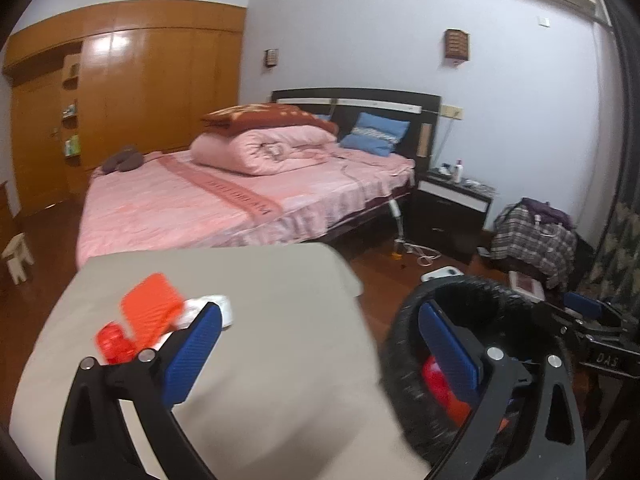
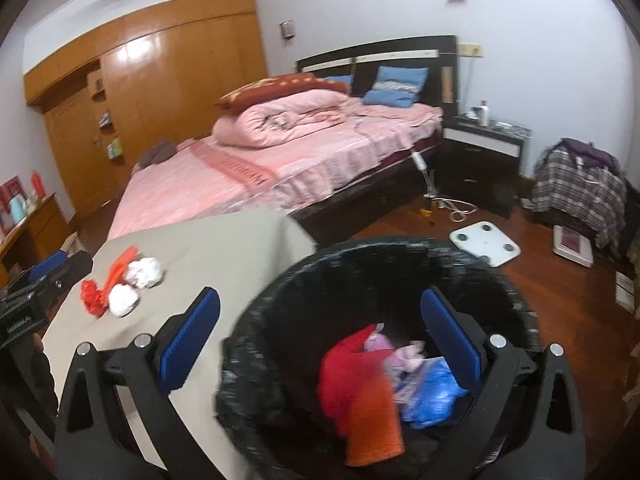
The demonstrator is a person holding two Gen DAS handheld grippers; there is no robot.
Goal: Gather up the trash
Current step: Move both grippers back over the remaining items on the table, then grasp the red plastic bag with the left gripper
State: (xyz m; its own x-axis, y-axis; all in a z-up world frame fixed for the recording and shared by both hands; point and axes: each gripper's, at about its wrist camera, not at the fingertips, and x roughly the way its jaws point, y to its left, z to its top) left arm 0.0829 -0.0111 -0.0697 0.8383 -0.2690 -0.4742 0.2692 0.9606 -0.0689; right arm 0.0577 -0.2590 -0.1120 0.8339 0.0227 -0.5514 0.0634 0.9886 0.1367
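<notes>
remaining trash: cluster on the beige surface (image 2: 224, 248) — two white paper wads (image 2: 134, 286), red crumpled wrapper (image 2: 92, 296), orange packet (image 1: 154, 304).
bin: black wicker wastebasket (image 2: 280, 292), already holding red, orange, blue and pink scraps.
left hand-held gripper (image 1: 320, 344): released, nothing between the jaws; cluster near, at 11 o'clock from it.
right hand-held gripper (image 2: 320, 336): released, empty, over the bin; cluster well apart at 10 o'clock.
nearer: left, by my reading.
orange packet axis: roughly 1–7 o'clock in the left view.
</notes>
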